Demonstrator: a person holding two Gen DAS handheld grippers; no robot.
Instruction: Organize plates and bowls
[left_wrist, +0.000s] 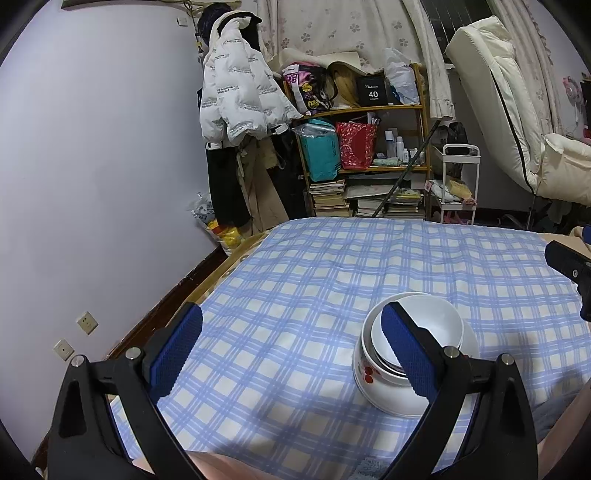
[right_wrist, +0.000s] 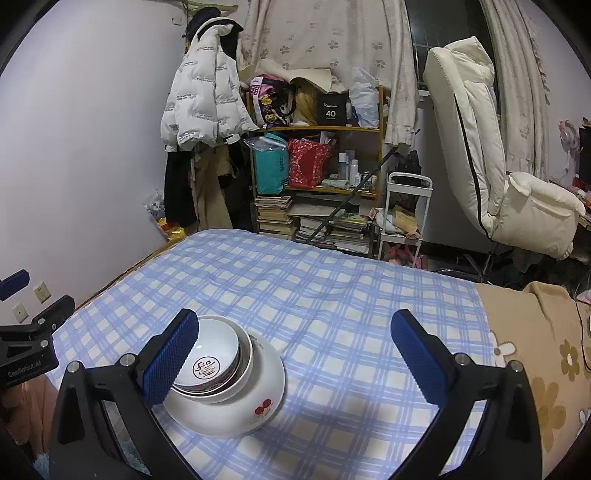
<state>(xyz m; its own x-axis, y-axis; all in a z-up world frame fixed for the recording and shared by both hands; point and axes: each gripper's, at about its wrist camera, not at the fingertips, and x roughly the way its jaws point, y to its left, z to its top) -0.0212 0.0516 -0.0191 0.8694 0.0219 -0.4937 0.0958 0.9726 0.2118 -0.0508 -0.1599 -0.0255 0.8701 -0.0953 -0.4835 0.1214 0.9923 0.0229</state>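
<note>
The nested stack of bowls, a small bowl sitting inside the big cherry-printed bowl, rests on the blue checked cloth just ahead of my grippers. My left gripper hangs spread wide, its right pad overlapping the stack's rim in view. My right gripper is equally spread, holding nothing, the stack by its left pad.

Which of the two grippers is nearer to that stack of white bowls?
Hard to say; both look about equally near. The left gripper is open left of the bowl stack; the right gripper is open on its right.
</note>
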